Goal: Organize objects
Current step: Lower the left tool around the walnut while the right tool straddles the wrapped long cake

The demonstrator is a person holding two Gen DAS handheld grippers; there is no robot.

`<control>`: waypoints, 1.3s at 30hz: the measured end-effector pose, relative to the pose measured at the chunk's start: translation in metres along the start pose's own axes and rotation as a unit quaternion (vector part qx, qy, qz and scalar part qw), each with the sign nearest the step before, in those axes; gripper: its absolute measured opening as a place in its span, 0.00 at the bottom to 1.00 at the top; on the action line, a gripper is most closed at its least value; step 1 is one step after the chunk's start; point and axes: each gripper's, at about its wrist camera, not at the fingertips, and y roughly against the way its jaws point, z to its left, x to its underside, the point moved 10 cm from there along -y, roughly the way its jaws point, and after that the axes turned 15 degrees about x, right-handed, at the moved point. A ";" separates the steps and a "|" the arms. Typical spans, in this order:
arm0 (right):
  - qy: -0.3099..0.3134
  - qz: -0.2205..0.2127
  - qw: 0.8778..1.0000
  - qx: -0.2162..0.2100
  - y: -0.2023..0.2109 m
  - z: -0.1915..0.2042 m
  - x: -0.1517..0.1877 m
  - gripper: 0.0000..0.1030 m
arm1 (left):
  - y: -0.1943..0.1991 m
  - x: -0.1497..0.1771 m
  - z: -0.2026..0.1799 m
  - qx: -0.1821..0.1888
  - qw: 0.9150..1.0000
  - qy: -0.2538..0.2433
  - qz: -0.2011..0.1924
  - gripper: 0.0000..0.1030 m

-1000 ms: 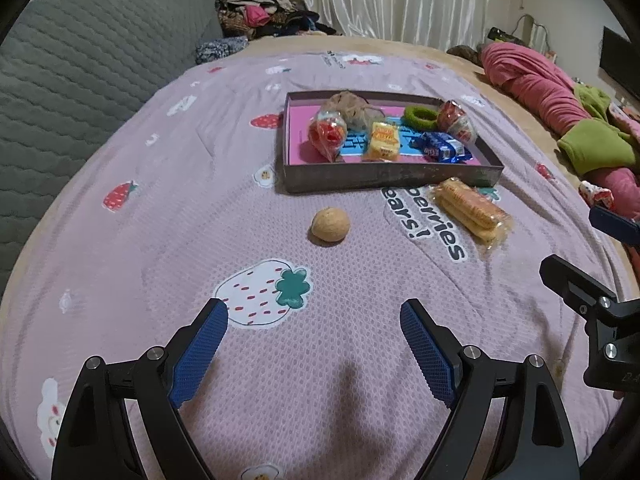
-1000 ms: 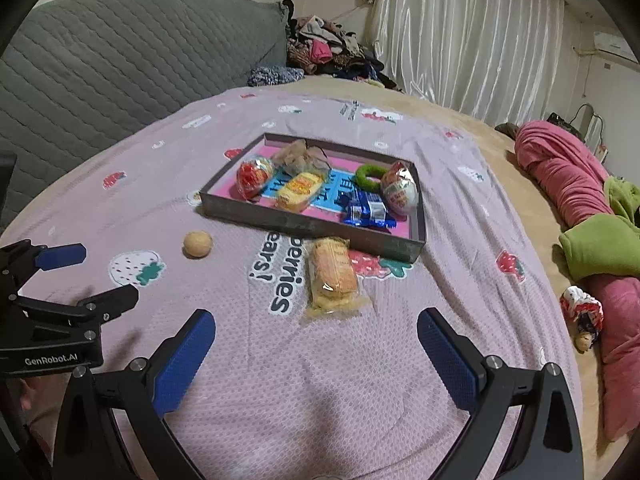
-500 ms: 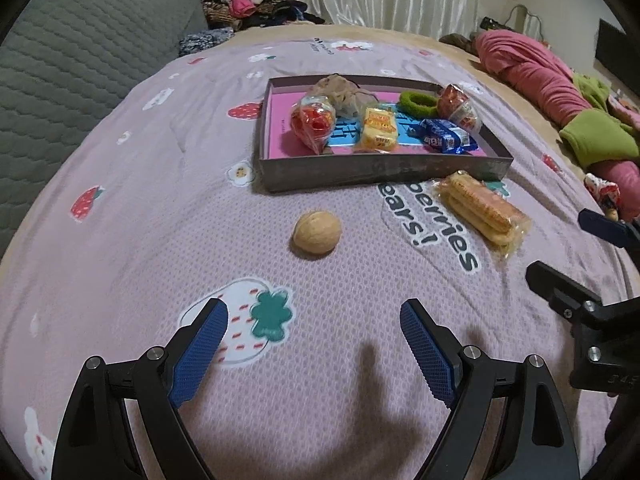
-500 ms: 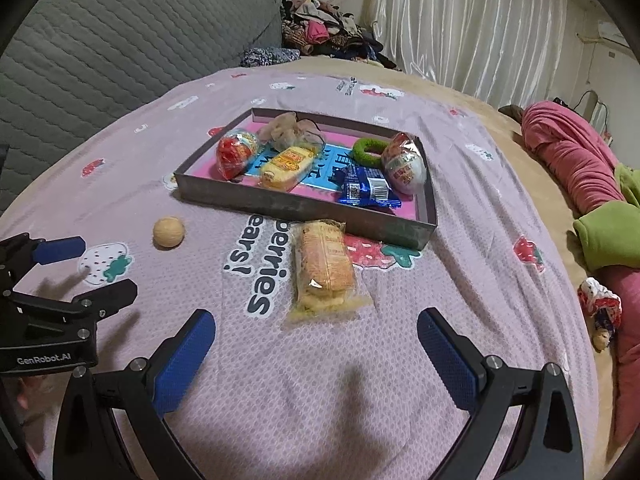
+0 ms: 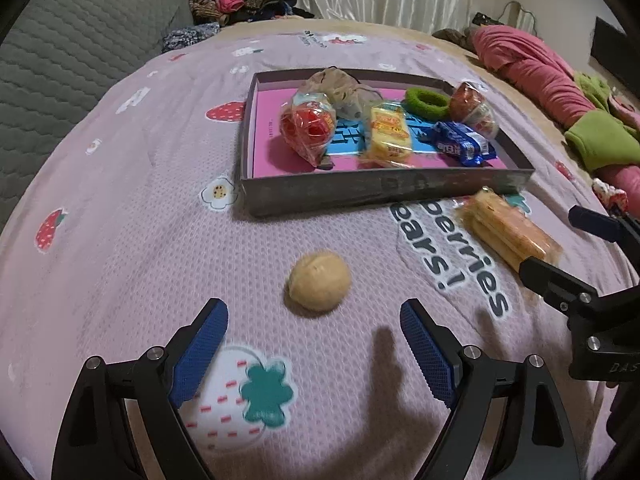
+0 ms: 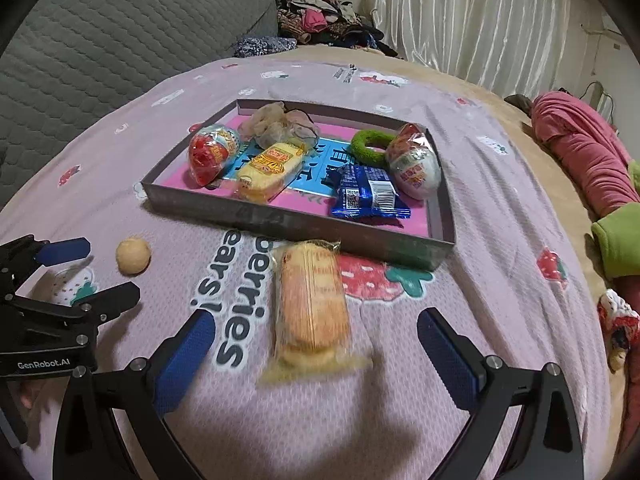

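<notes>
A grey tray (image 5: 360,194) (image 6: 280,220) with a pink floor sits on the pink strawberry bedspread. It holds two wrapped toy eggs, a yellow snack, a blue packet, a green ring and a crumpled bag. A tan walnut (image 5: 319,286) (image 6: 133,255) lies on the spread just ahead of my open, empty left gripper (image 5: 314,340). A clear pack of biscuits (image 6: 312,308) (image 5: 508,232) lies before the tray, its near end between the fingers of my open, empty right gripper (image 6: 316,344).
A grey quilted headboard (image 6: 100,40) stands at the left. Piled clothes (image 6: 320,20) and white curtains (image 6: 480,20) are at the back. Pink and green bedding (image 6: 592,160) lies at the right edge. A small doll (image 6: 616,324) lies at the right.
Both grippers have moved forward and down. The walnut is now close ahead of the left fingers and the biscuit pack reaches between the right fingers. Both stay open.
</notes>
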 end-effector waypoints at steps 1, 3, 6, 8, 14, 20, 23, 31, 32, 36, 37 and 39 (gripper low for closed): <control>-0.001 0.001 1.000 -0.002 -0.003 0.000 -0.001 0.99 | -0.002 -0.002 0.001 0.001 1.000 -0.002 0.000 0.86; -0.002 0.004 1.000 -0.006 -0.008 0.001 -0.003 0.99 | -0.004 -0.004 0.003 0.001 1.000 -0.002 -0.002 0.86; -0.009 0.007 1.000 -0.012 -0.015 0.001 -0.006 0.99 | -0.011 -0.006 0.007 0.011 1.000 0.005 0.000 0.86; -0.015 0.009 1.000 -0.016 -0.020 0.000 -0.008 0.99 | -0.013 -0.005 0.009 0.008 1.000 0.003 0.001 0.86; -0.015 0.017 1.000 -0.018 -0.031 0.004 -0.010 0.99 | -0.019 -0.008 0.011 0.018 1.000 0.011 -0.001 0.86; -0.007 0.024 0.999 -0.019 -0.038 0.011 -0.010 0.99 | -0.026 -0.010 0.012 0.018 1.000 0.009 0.001 0.86; -0.001 0.028 0.999 -0.024 -0.042 0.017 -0.008 0.94 | -0.027 -0.012 0.013 0.016 1.000 0.007 -0.002 0.86; 0.003 0.032 0.999 -0.040 -0.045 0.029 -0.009 0.84 | -0.028 -0.016 0.015 0.015 1.000 0.002 -0.006 0.78; 0.005 0.033 0.999 -0.043 -0.045 0.031 -0.009 0.83 | -0.028 -0.016 0.015 0.015 1.000 0.003 -0.006 0.75; 0.012 0.039 0.998 -0.050 -0.049 0.040 -0.005 0.79 | -0.027 -0.016 0.017 0.011 1.000 0.000 -0.007 0.62; 0.011 0.036 0.998 -0.050 -0.048 0.040 -0.006 0.78 | -0.027 -0.015 0.016 0.012 1.000 0.000 -0.006 0.61; 0.007 0.034 0.998 -0.052 -0.048 0.039 -0.007 0.71 | -0.025 -0.015 0.016 0.011 1.000 -0.003 -0.006 0.58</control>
